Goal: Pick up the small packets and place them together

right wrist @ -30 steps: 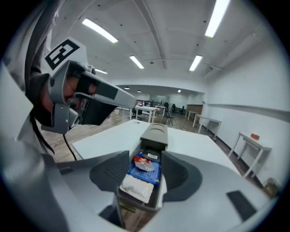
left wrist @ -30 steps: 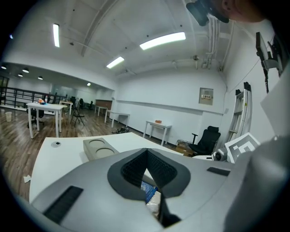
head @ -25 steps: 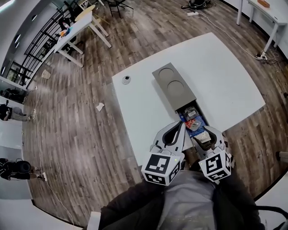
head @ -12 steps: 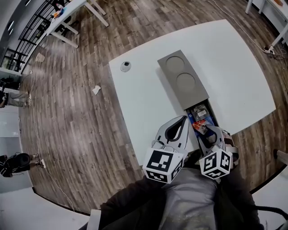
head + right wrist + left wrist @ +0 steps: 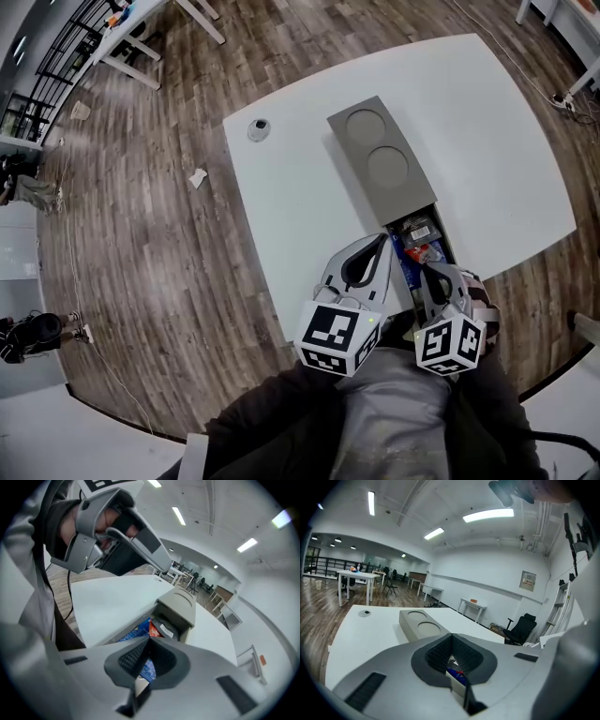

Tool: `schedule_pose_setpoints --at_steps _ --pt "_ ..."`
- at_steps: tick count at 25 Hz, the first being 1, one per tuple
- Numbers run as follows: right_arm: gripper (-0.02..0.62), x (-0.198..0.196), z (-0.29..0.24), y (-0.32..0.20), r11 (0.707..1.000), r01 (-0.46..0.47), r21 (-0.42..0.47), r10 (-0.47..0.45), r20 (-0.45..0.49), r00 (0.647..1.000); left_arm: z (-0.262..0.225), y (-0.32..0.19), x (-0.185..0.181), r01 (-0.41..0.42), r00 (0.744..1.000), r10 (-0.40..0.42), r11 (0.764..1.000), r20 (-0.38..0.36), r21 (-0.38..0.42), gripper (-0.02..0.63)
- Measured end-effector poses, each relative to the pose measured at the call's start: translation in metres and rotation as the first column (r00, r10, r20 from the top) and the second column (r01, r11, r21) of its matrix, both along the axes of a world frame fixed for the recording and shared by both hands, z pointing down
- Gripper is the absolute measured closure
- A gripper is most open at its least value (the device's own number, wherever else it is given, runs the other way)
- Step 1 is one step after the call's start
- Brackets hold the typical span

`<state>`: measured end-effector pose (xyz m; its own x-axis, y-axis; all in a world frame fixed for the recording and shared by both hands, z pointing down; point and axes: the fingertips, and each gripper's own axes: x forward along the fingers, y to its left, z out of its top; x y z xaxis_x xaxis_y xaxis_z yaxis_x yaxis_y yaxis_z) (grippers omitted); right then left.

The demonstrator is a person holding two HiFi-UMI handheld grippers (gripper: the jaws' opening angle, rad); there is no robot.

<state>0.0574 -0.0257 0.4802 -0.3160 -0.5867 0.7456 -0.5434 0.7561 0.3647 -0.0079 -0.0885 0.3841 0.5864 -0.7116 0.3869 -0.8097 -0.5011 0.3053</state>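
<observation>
Right gripper (image 5: 425, 269) lowered over packets (image 5: 417, 231), jaws just closed together, left gripper (image 5: 383, 241) jaws together

the table (image 5: 281, 197) looked smooth, matt white — the floor (image 5: 150, 281) was grainy wood planks, the packets (image 5: 419, 246) glossy plastic, the box (image 5: 380, 159) matt grey.

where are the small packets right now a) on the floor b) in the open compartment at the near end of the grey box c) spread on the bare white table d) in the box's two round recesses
b: the packets lie inside the open end of the grey box.
</observation>
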Motion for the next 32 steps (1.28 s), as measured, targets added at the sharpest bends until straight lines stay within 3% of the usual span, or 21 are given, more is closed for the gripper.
schedule_pose_setpoints --at_steps 17,32 --pt "0.588 0.008 -0.065 0.015 0.984 -0.060 0.166 0.033 0.163 0.986 -0.040 0.051 0.021 -0.004 0.999 0.000 0.996 0.043 0.091 0.603" --pt "0.588 -0.025 -0.077 -0.102 0.973 -0.093 0.212 0.061 0.152 0.986 -0.017 -0.009 -0.010 -0.006 1.000 0.005 0.999 0.008 0.032 0.603"
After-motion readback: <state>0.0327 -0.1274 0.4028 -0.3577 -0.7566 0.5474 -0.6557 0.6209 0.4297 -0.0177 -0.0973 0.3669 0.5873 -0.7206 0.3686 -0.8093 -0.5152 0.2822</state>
